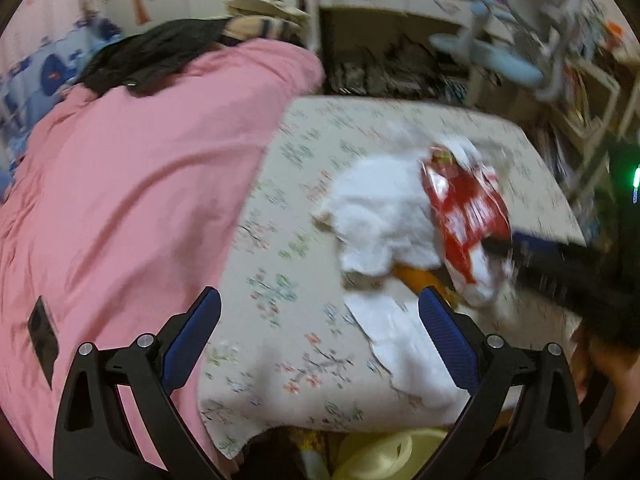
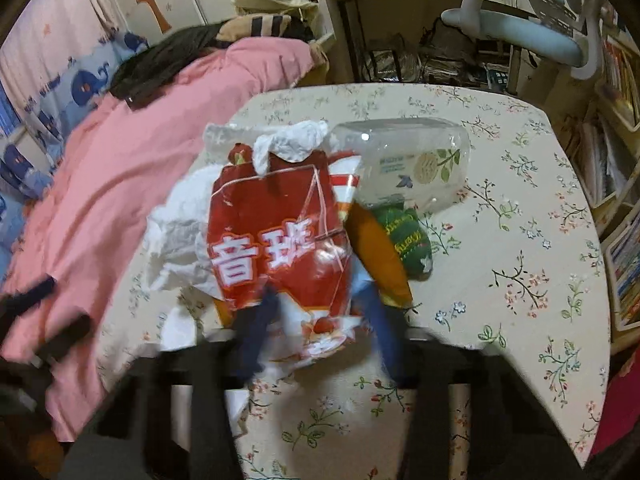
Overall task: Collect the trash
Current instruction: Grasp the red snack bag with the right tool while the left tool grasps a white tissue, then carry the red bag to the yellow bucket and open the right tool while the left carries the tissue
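Observation:
A pile of trash lies on the floral-cloth table [image 2: 520, 240]. My right gripper [image 2: 320, 300] is shut on the lower edge of a red snack bag [image 2: 280, 232], with its blurred blue fingers [image 2: 260, 320] on either side. Crumpled white tissue [image 2: 176, 232] lies left of the bag, and a clear plastic packet [image 2: 408, 160], an orange wrapper [image 2: 380, 256] and a green wrapper [image 2: 408, 240] lie to its right. In the left wrist view the red snack bag [image 1: 464, 204] rests on the white tissue [image 1: 380, 208]. My left gripper [image 1: 320, 294] hangs open over the table's near side, beside a flat white paper [image 1: 404, 344].
A pink blanket [image 1: 120, 200] covers the bed along the table's left edge. A pale blue chair [image 2: 520, 32] and a desk stand behind the table, with bookshelves [image 2: 616, 200] to the right. A pale yellow object [image 1: 380, 452] shows below the table's near edge.

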The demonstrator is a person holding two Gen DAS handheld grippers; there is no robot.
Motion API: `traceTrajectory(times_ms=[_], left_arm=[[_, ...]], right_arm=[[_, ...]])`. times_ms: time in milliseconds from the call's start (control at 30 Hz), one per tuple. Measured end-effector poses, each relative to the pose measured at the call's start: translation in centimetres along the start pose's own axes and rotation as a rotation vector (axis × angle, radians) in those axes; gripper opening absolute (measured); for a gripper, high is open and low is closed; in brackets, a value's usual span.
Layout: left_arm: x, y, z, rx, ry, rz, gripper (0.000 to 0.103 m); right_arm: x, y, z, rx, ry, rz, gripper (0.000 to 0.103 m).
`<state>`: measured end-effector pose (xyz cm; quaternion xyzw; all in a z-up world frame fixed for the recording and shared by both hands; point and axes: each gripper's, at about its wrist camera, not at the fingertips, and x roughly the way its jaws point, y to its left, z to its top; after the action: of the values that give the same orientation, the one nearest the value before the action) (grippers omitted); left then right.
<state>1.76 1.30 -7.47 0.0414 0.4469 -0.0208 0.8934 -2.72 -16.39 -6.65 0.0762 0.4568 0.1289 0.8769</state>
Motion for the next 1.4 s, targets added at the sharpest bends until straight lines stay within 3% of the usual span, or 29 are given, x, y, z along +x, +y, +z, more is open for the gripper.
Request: traceTrajectory(times_ms=[67,300,367,400,467,500,533,600,667,833,1000,1167,1400], left_arm=[[0.5,-1.1,-0.4,0.043,0.025,-0.018,0.095],[2.6,-4.5,-2.0,0.142,0.092,-0.061,0.095],[3.2,-5.1,-2.3,0.15,0.108,-0.071,0.095],[3.7,-5.5,-2.6,0.158,0.121,-0.069,0.095],[4.6,-5.9,-3.0,0.171,0.137,-0.058,0.092],[4.9,-6.0,-3.1,0.168,0.143,-0.063,0.088],[5.3,-6.1,-3.1,0.164,0.157,-0.084,0.074],[5.7,-5.9,-3.2,0.148,0.19,-0.142,0.029],[5.4,-5.7,-3.2,0.139,0.188,-0.171,0.017],[2.2,-3.8,-2.3,0.066,0.093,-0.222,0.012],[-1.8,-1.1,-1.4,-0.03,-0.051,-0.299,0.012],[-3.8,0.1,-1.3,-0.081,-0.125,-0.341,0.012],[-6.9,1.7,-2.4,-0.092,-0.212,-0.34,0.012]], right_arm=[[-0.9,-0.5,0.1,0.026,-0.026,0.037,0.01],[-1.5,-1.5,0.4,0.035,-0.033,0.096,0.01],[-0.8,-1.3,0.5,0.037,-0.015,0.084,0.034],[-0.5,-1.2,0.5,0.041,-0.005,0.08,0.061],[-0.3,-0.7,0.5,0.028,-0.01,0.071,0.066],[0.0,-0.3,0.5,0.015,0.001,0.072,0.065],[0.3,0.0,0.4,0.007,0.009,0.078,0.052],[0.8,0.3,0.5,-0.01,0.028,0.07,0.028],[0.6,0.2,0.5,-0.005,0.024,0.1,0.018],[-1.9,-0.9,0.8,0.056,-0.052,0.198,0.014],[-4.8,-2.3,0.6,0.125,-0.134,0.308,0.014],[-6.7,-2.5,-0.4,0.139,-0.165,0.333,0.014],[-8.9,-2.7,-3.6,0.138,-0.18,0.337,0.014]])
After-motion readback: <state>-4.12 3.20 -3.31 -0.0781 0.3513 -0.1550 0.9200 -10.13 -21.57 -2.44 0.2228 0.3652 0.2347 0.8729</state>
